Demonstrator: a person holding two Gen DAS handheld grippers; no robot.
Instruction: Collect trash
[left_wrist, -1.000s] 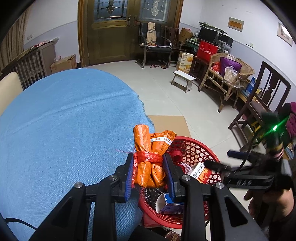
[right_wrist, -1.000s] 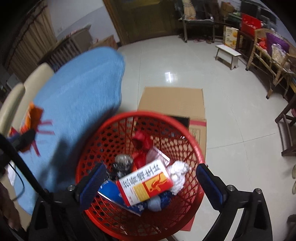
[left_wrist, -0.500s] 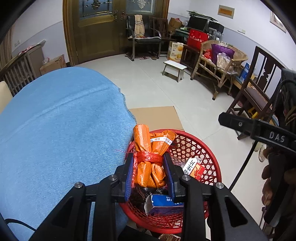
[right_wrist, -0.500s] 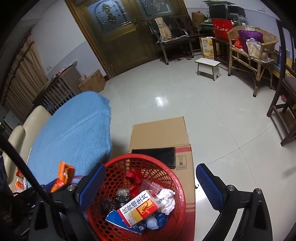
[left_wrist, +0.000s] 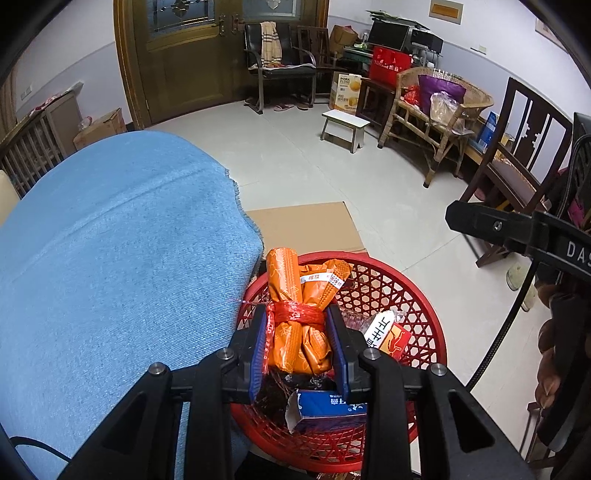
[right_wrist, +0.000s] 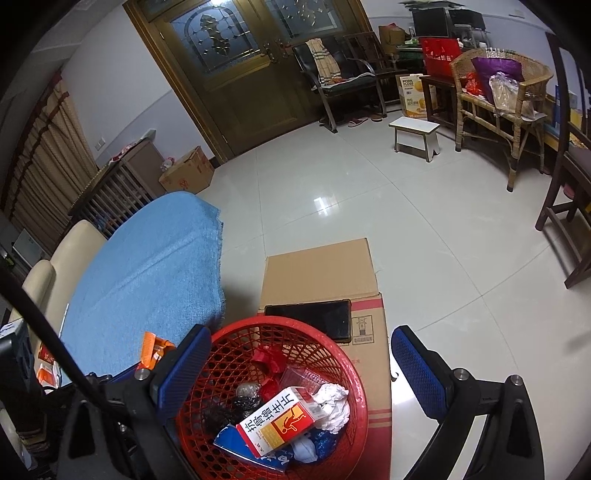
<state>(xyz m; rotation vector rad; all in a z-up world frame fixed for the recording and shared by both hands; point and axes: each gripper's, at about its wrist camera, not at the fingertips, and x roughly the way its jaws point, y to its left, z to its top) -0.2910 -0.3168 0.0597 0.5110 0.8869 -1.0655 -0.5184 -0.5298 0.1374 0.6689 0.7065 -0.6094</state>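
One bundle: orange wrapper bundle (left_wrist: 300, 325) tied with red string, pinched between the two blue pads of the left gripper (left_wrist: 298, 345); fingers closed onto it at the tied waist; nothing else in that grip
Left view, place: the bundle hangs over the near-left rim of the red basket (left_wrist: 424, 314), just beside the edge of the blue cloth (left_wrist: 110, 258); a blue carton (left_wrist: 328, 408) and a red-and-white box (left_wrist: 388, 332) lie in the basket below
Left view, other tool: part of the right tool's black body shows at the right edge, well apart from the basket
Right view, fingers: right gripper (right_wrist: 295, 373) spread wide and holding nothing; its pads stand either side of the basket (right_wrist: 347, 365)
Right view, contents: red-and-white box (right_wrist: 279, 421), crumpled white paper (right_wrist: 334, 402), blue carton (right_wrist: 236, 445) and dark scraps inside; the orange bundle (right_wrist: 153, 350) peeks past the left rim
Right view, surroundings: basket sits against a cardboard box (right_wrist: 317, 273) bearing a dark tablet (right_wrist: 308, 319)
Step in hand: judged to be the drop; carried trash poised above the basket
Next move: likely to shift slightly toward the basket's middle, then open the left fingers so the bundle falls inside, not onto the rim or cloth
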